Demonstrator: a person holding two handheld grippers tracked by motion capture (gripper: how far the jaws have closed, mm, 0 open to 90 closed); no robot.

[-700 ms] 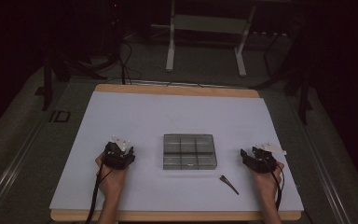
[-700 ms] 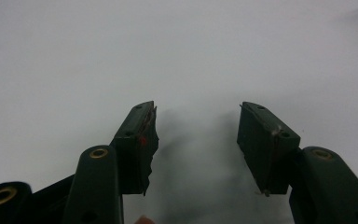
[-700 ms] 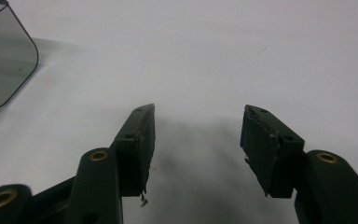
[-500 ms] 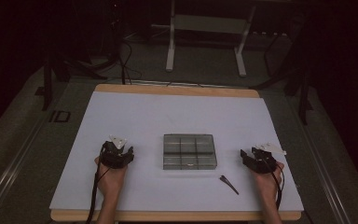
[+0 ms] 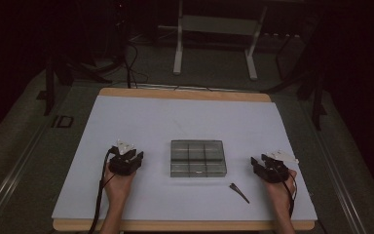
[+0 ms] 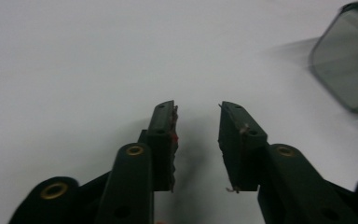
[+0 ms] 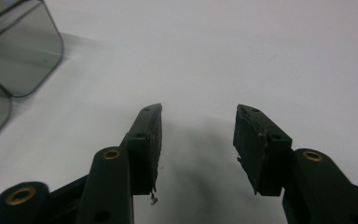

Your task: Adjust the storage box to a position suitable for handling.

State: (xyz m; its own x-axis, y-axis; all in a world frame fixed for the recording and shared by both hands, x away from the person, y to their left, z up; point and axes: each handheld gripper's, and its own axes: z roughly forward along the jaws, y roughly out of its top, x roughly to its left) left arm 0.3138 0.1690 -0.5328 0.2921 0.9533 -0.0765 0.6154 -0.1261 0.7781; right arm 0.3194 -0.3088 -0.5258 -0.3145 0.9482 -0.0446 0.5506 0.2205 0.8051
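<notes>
A clear grey box [image 5: 197, 158] divided into several compartments lies at the middle of the white table [image 5: 185, 122]. To its left, a hand holds my left gripper [image 5: 133, 156] low over the table, its jaws open with nothing between them [image 6: 197, 109]. A corner of the box [image 6: 349, 70] lies to the upper right of those jaws. To the right of the box, the other hand holds my right gripper [image 5: 257, 164], also open and empty [image 7: 199, 112]. The box's rounded corner [image 7: 14, 51] lies to the upper left of it.
A thin dark item [image 5: 239, 191] lies on the table between the box and the right hand, near the front edge. The wooden table rim [image 5: 185, 93] runs along the back. Beyond it stand a metal frame [image 5: 214, 29] and cables on the dark floor.
</notes>
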